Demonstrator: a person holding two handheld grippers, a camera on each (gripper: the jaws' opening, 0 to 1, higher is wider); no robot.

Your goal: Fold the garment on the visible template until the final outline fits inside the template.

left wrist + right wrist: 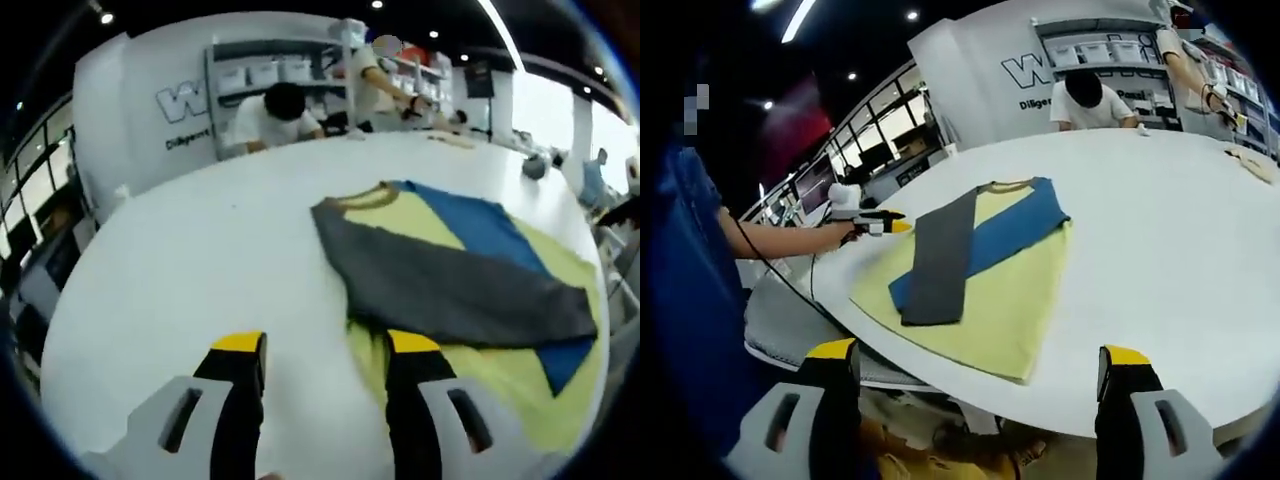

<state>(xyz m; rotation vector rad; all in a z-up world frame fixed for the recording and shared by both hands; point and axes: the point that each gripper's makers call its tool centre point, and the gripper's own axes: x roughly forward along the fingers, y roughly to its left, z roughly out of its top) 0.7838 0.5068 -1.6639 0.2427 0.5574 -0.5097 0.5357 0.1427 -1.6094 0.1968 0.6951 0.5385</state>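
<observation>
A yellow shirt (520, 385) lies flat on the round white table (200, 250). Its grey sleeve (450, 285) is folded across the body, over the blue sleeve (490, 230). My left gripper (325, 350) is open just above the table, and its right jaw is at the shirt's near yellow edge with nothing held. In the right gripper view the same shirt (1010, 290) lies near the table's front edge, grey sleeve (940, 255) crossing blue sleeve (1015, 230). My right gripper (978, 355) is wide open beyond that edge. The left gripper (880, 223) comes in beside the shirt, held by a person's hand.
Across the table a person (270, 115) bends over it and another (375, 80) stands by shelves of bins (265, 70). Small items (1255, 160) lie at the far right of the table. A blue sleeve (685, 280) fills the left side.
</observation>
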